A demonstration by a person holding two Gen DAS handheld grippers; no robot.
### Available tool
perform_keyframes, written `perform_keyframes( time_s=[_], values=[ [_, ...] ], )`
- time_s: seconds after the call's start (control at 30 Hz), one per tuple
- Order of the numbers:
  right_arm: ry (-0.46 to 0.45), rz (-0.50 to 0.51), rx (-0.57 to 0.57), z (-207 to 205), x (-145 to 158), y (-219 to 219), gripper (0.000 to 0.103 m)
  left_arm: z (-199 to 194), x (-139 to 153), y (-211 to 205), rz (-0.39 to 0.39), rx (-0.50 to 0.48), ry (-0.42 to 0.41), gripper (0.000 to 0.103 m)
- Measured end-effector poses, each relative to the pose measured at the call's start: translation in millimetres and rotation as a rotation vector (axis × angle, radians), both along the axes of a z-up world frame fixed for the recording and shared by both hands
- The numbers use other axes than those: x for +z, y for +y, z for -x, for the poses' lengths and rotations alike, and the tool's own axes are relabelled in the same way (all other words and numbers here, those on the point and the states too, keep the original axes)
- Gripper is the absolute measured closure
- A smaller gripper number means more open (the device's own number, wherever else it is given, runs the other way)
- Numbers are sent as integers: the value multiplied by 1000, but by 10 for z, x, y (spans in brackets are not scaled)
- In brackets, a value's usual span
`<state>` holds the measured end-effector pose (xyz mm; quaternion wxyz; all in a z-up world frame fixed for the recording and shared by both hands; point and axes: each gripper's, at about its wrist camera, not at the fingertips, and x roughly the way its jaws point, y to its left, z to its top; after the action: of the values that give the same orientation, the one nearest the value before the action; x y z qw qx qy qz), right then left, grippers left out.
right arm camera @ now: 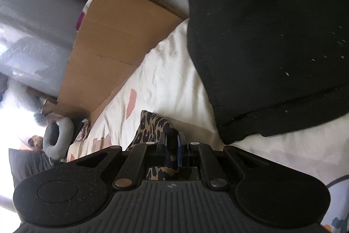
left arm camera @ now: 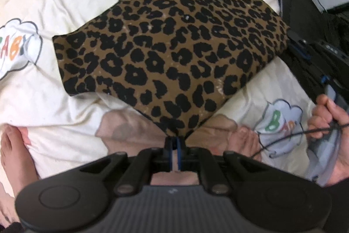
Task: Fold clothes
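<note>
A leopard-print garment (left arm camera: 170, 54) lies folded and spread on the white printed bedsheet (left arm camera: 72, 106). My left gripper (left arm camera: 174, 141) is shut on its near corner at the bottom middle. My right gripper shows at the right edge of the left wrist view (left arm camera: 314, 51), at the garment's right side. In the right wrist view my right gripper (right arm camera: 173, 145) is shut on a bunched edge of the leopard-print garment (right arm camera: 150, 128), which passes between the fingers.
A black garment (right arm camera: 272, 43) lies on the bedsheet (right arm camera: 165, 80) beyond the right gripper. A cardboard box (right arm camera: 113, 40) stands beside the bed. A bare foot (left arm camera: 13, 158) rests at the lower left. A hand (left arm camera: 327, 121) holds the right gripper with a cable.
</note>
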<state>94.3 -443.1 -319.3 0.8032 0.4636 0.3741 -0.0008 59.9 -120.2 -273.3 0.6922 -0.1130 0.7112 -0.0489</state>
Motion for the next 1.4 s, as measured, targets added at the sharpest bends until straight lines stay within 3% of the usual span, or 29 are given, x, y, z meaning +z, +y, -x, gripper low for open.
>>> perform_keyframes(
  time_s=[0.2, 0.3, 0.4, 0.63, 0.93, 1.4],
  values=[
    [35, -48, -43, 147, -88, -61, 91, 47, 215, -98, 3, -169, 13, 97],
    [31, -79, -28, 203, -105, -29, 80, -47, 331, -53, -6, -210, -32, 86],
    [24, -106, -3, 238, -114, 33, 77, -225, 399, -2, -3, -189, -104, 75],
    [60, -160, 2, 311, -266, 127, 77, -530, 407, 56, -35, -177, -192, 66],
    [37, -302, -24, 361, -486, 163, 77, -741, 248, 30, -20, -203, -225, 65],
    [91, -301, 6, 301, -629, 271, 65, -1193, 66, -33, -36, -238, -334, 62]
  ],
)
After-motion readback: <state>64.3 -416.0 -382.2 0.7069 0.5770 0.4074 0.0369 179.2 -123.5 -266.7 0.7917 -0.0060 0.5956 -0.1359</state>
